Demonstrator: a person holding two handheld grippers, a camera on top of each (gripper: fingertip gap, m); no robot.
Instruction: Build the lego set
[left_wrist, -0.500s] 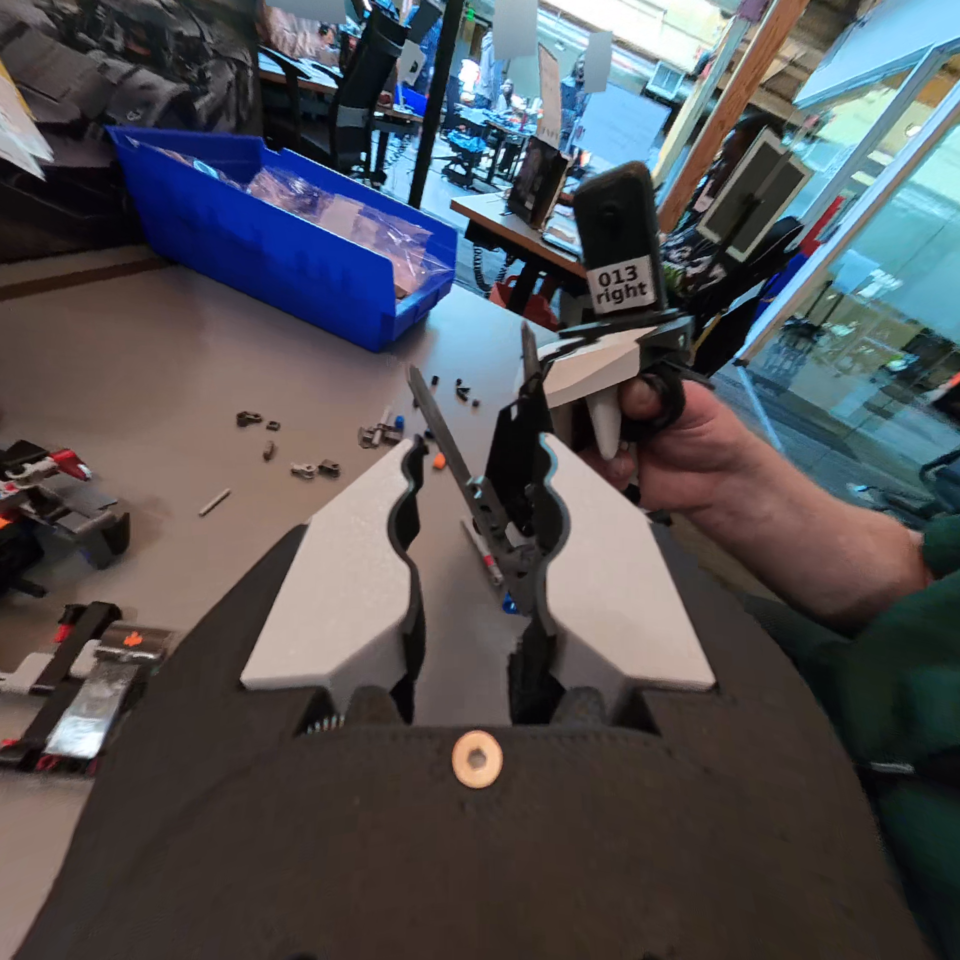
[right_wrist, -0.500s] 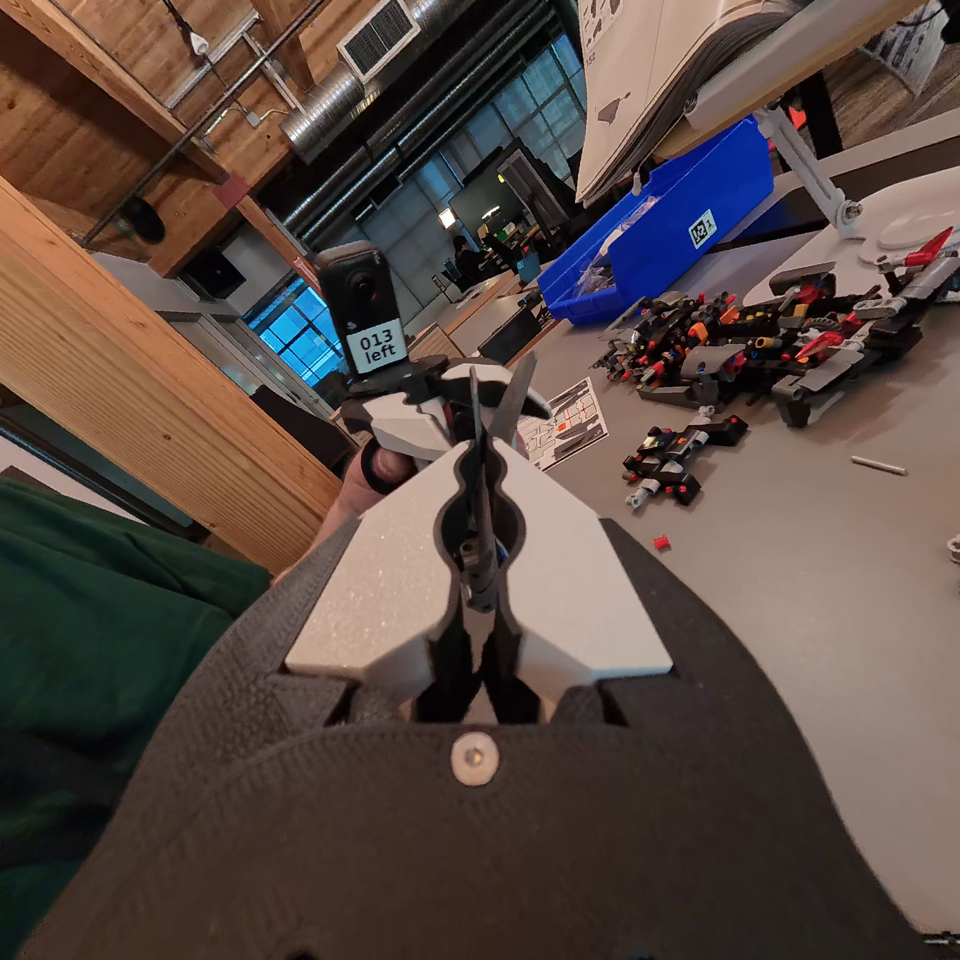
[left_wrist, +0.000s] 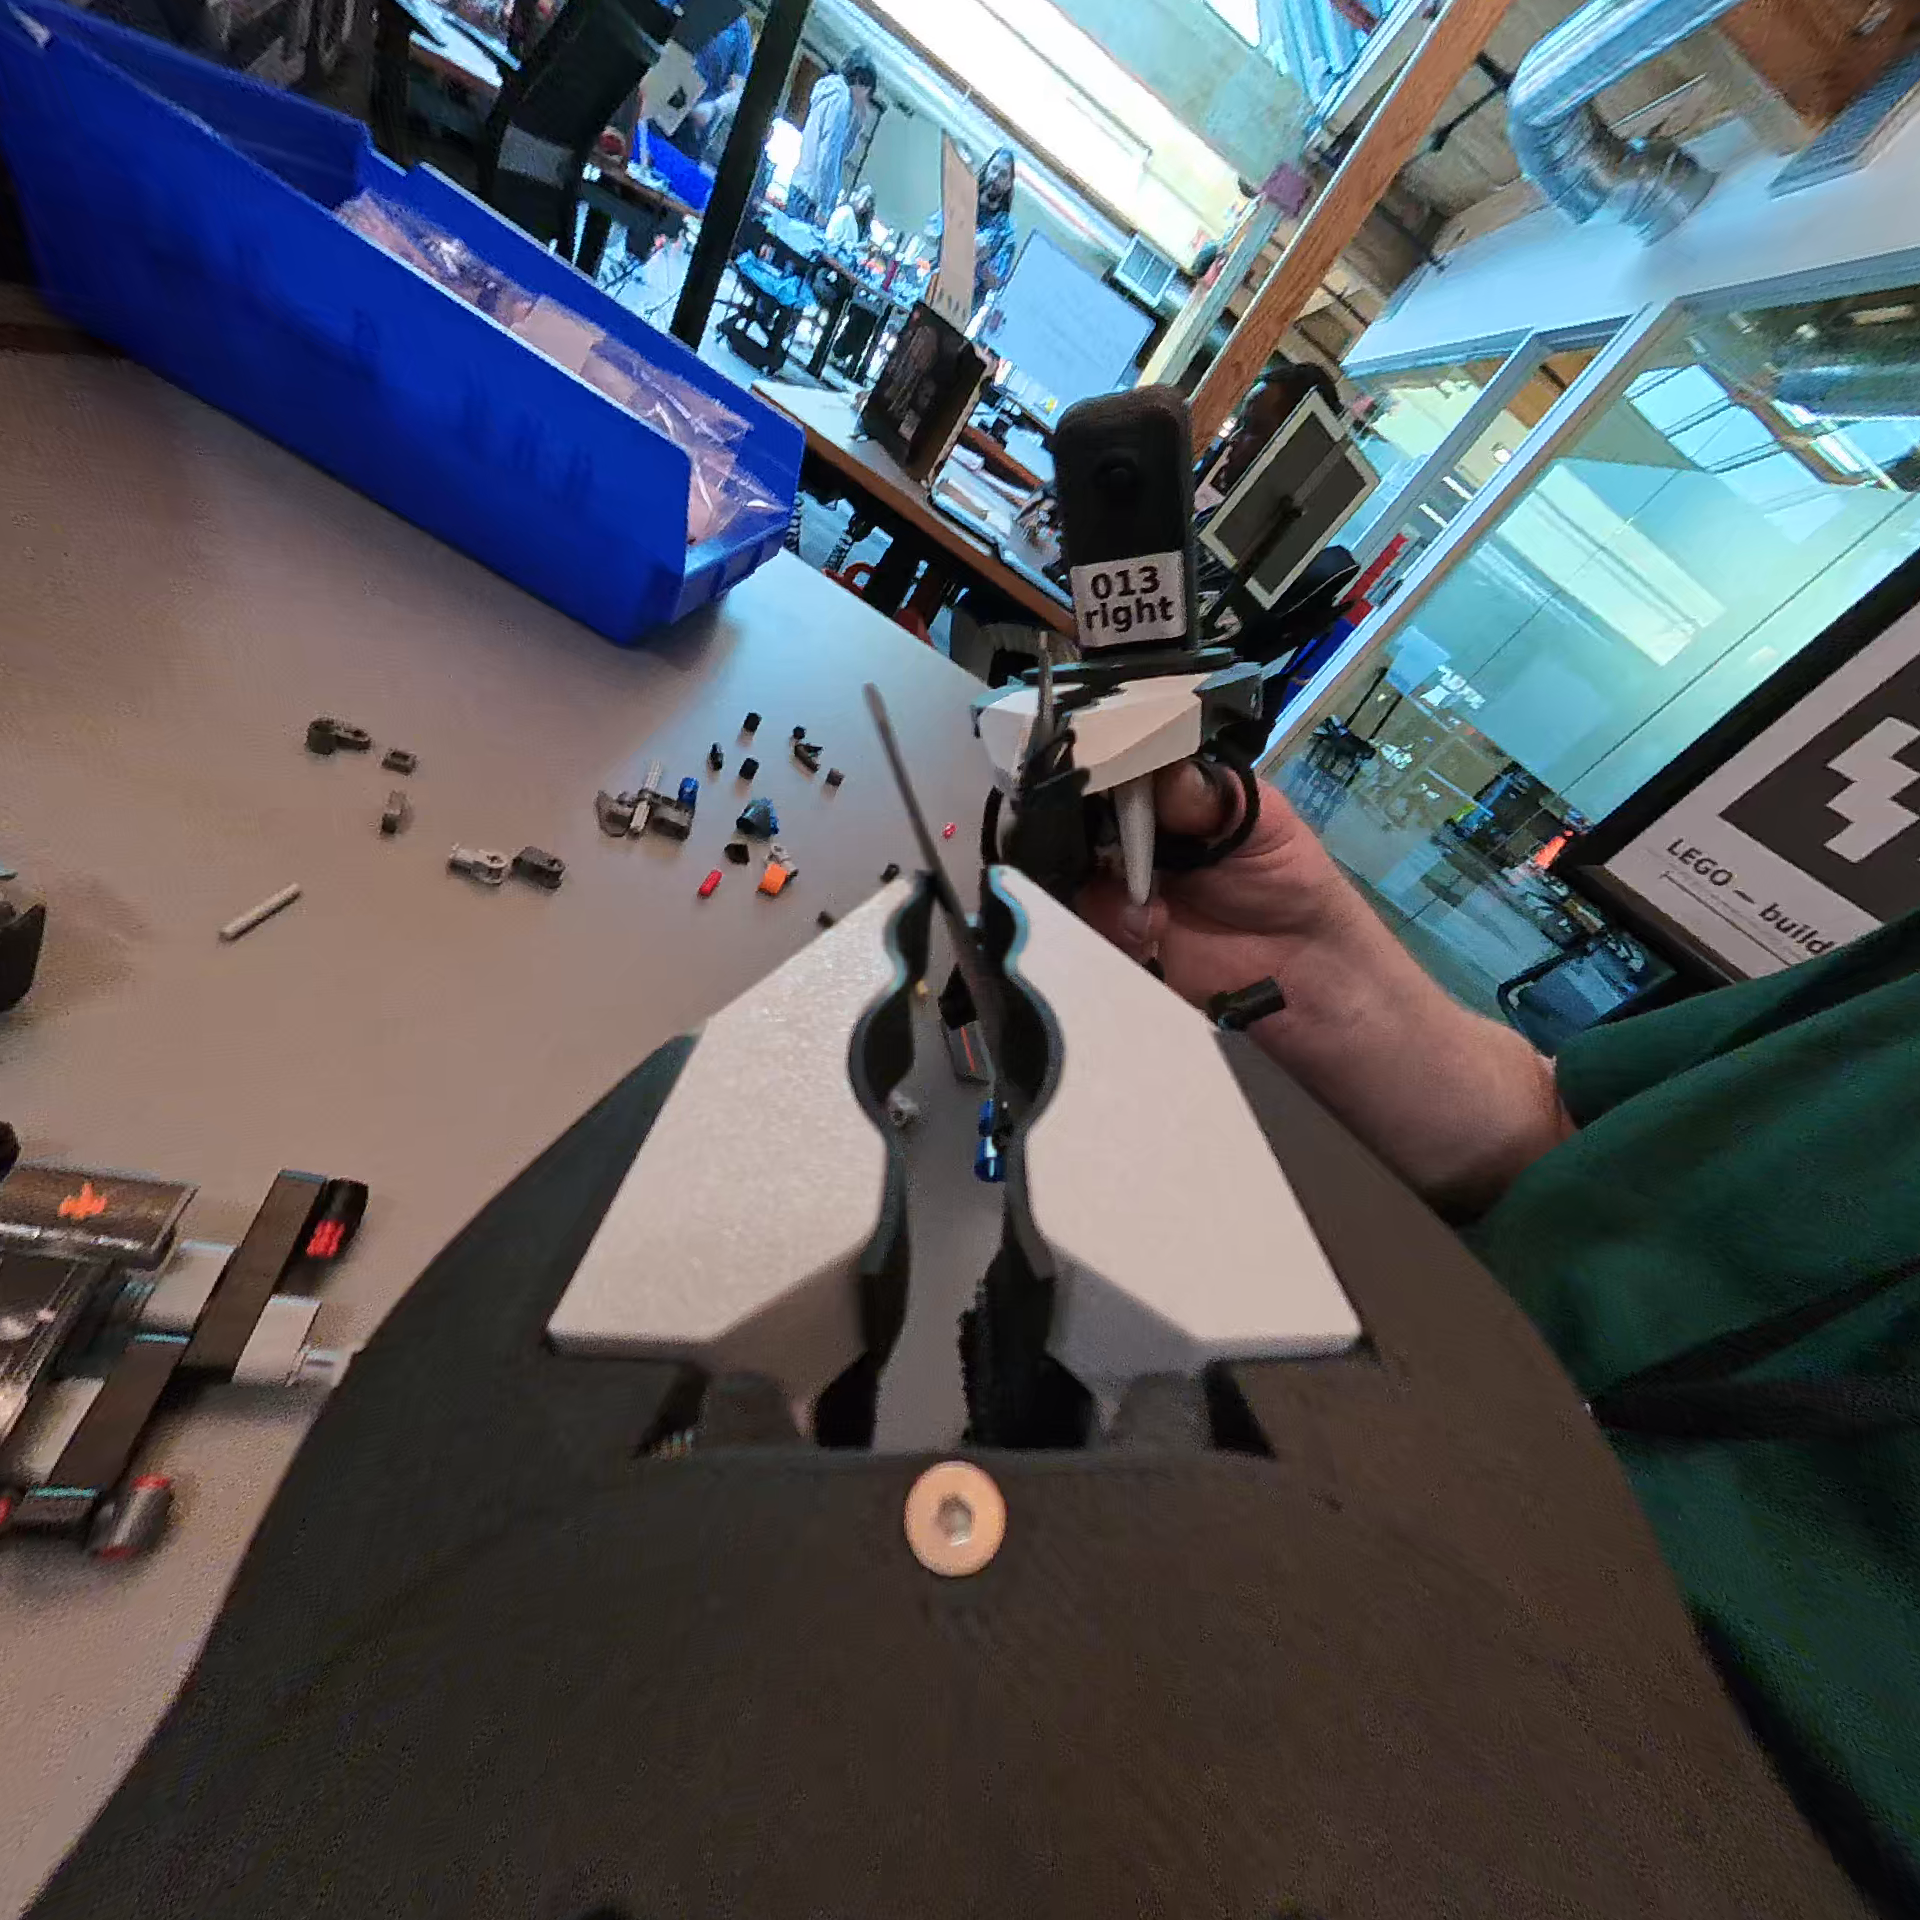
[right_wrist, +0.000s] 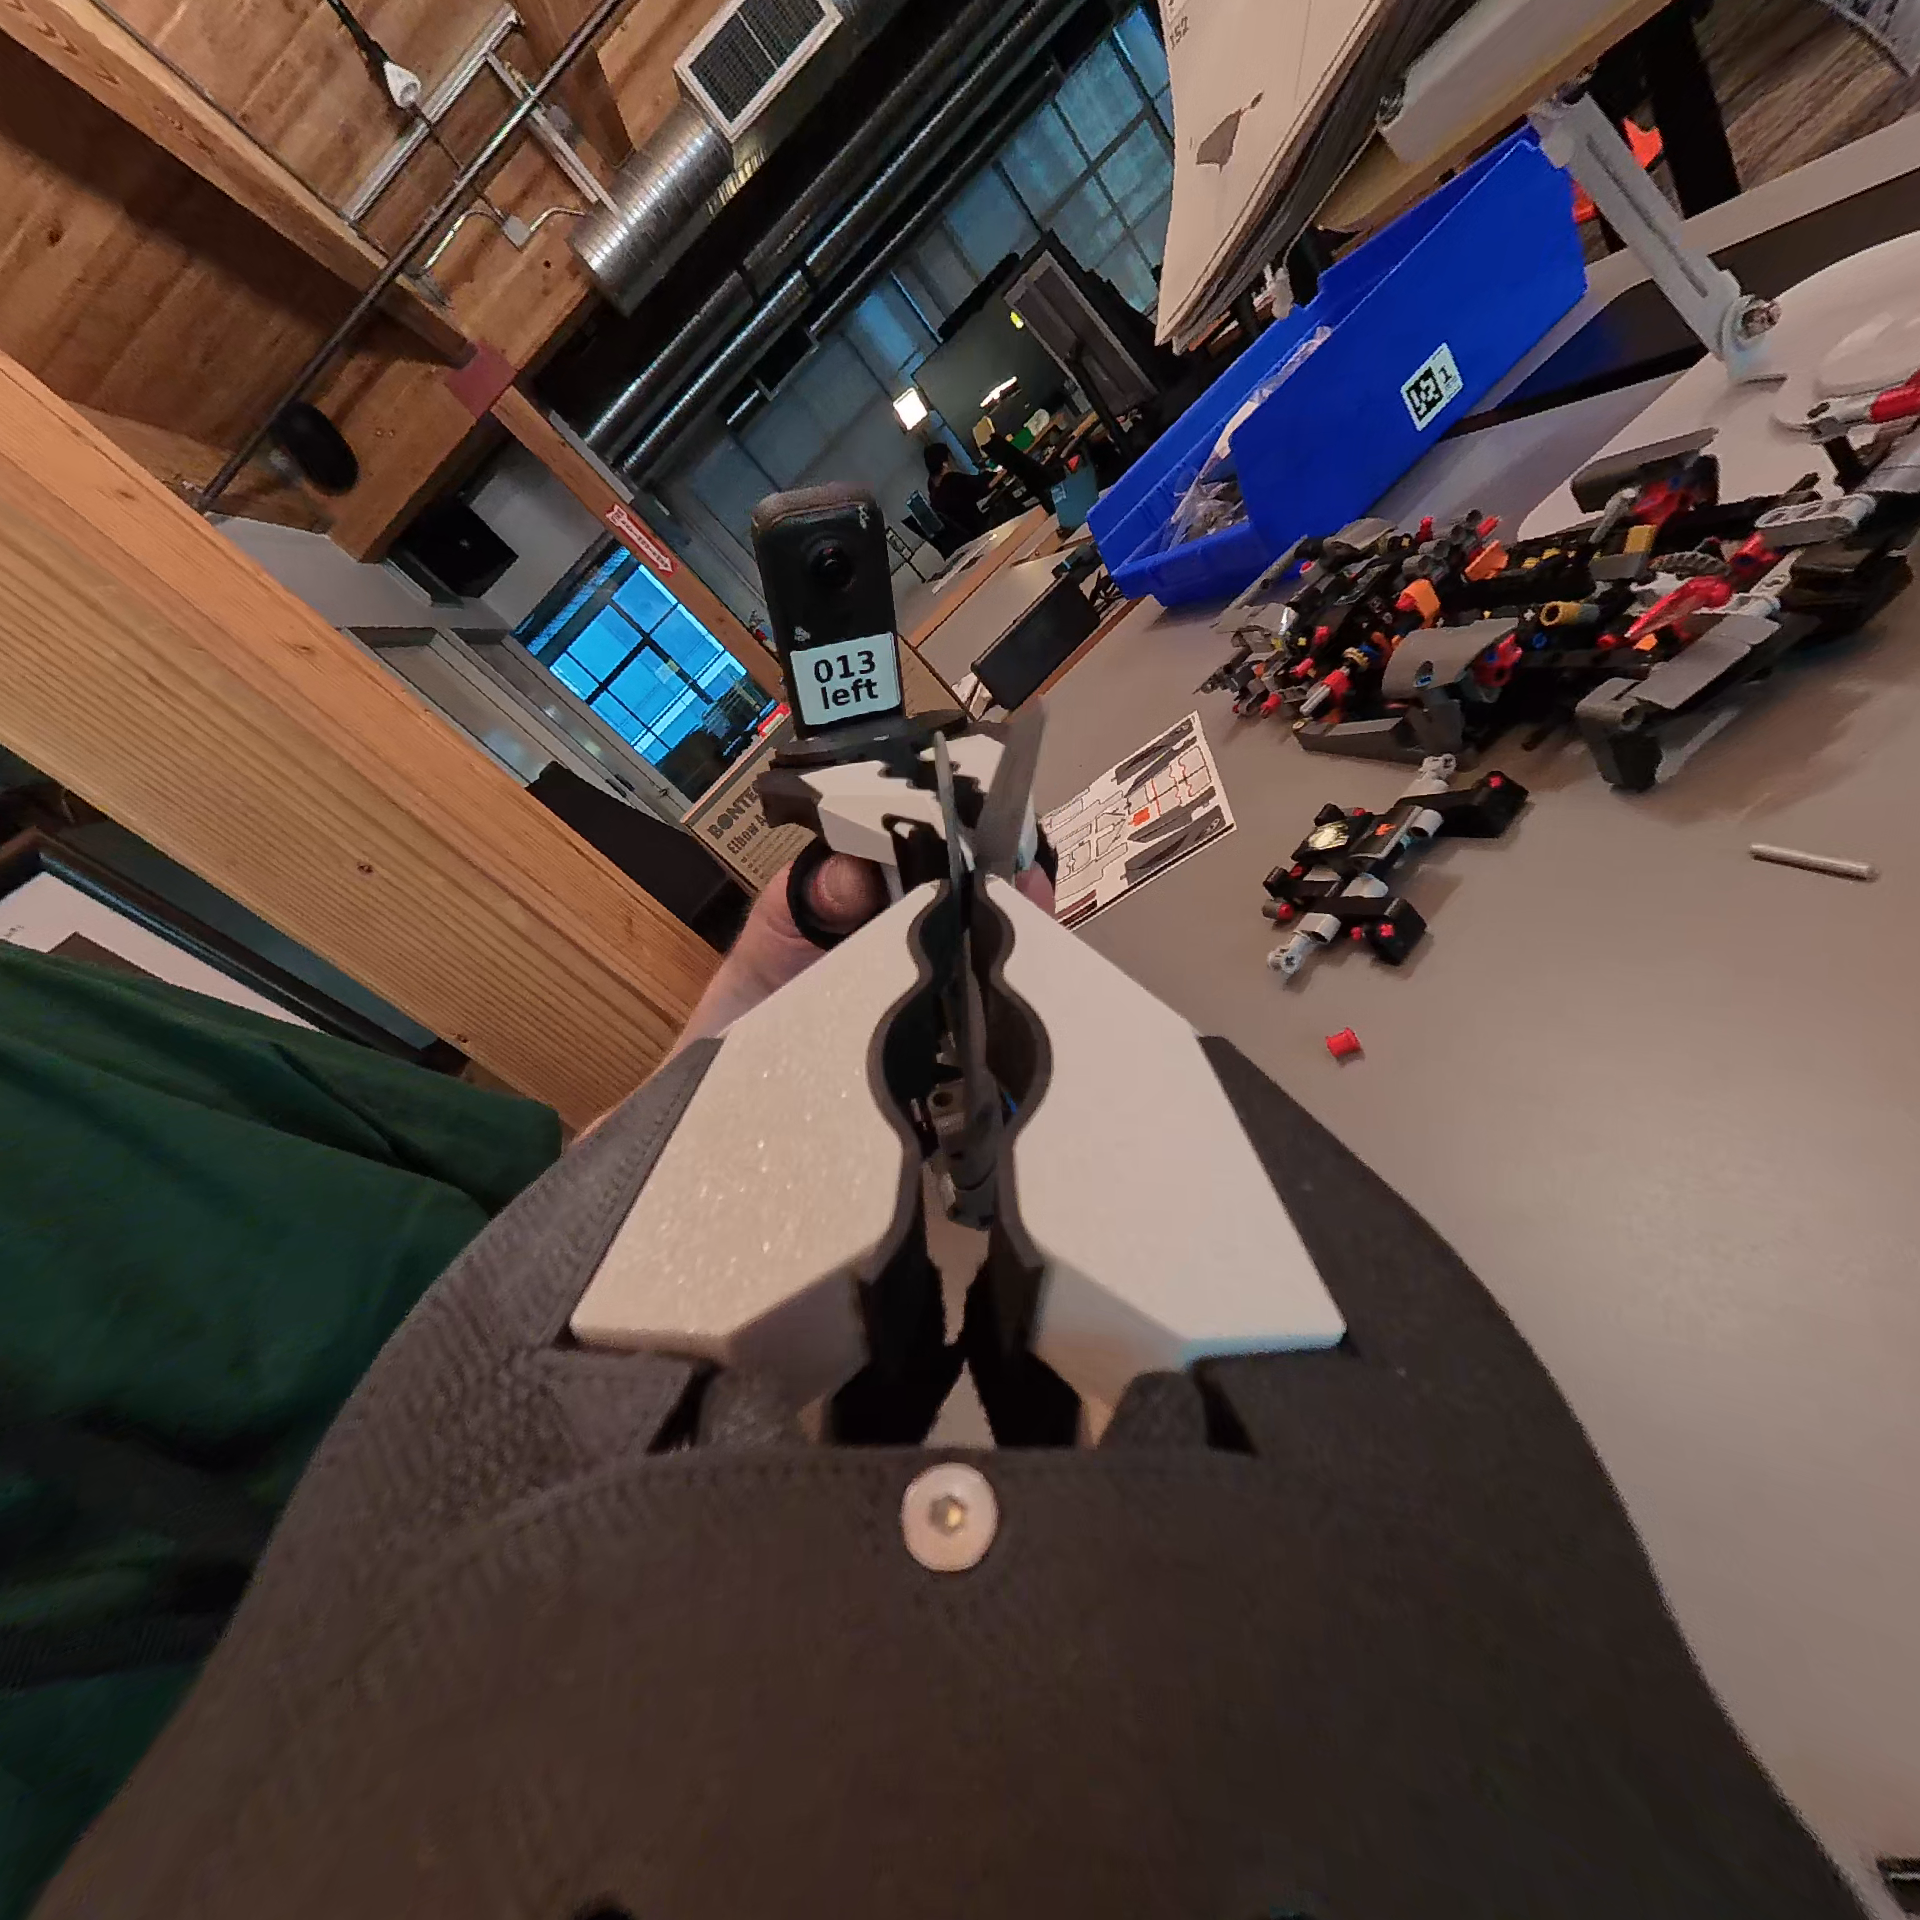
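Your left gripper (left_wrist: 954, 914) has its fingers nearly together around a thin dark lego blade piece (left_wrist: 935, 852), which stands tilted between the tips above the grey table (left_wrist: 416, 997). Your right gripper (right_wrist: 961, 899) clenches a dark flat lego part (right_wrist: 971, 1039) seen edge-on; the two grippers face each other, close, held in the air. Loose small lego pieces (left_wrist: 644, 810) lie scattered near the blue bin (left_wrist: 416, 395). The large partly built lego model (right_wrist: 1558, 634) sits farther off, a smaller sub-assembly (right_wrist: 1371, 873) just beside the sticker sheet (right_wrist: 1138, 821).
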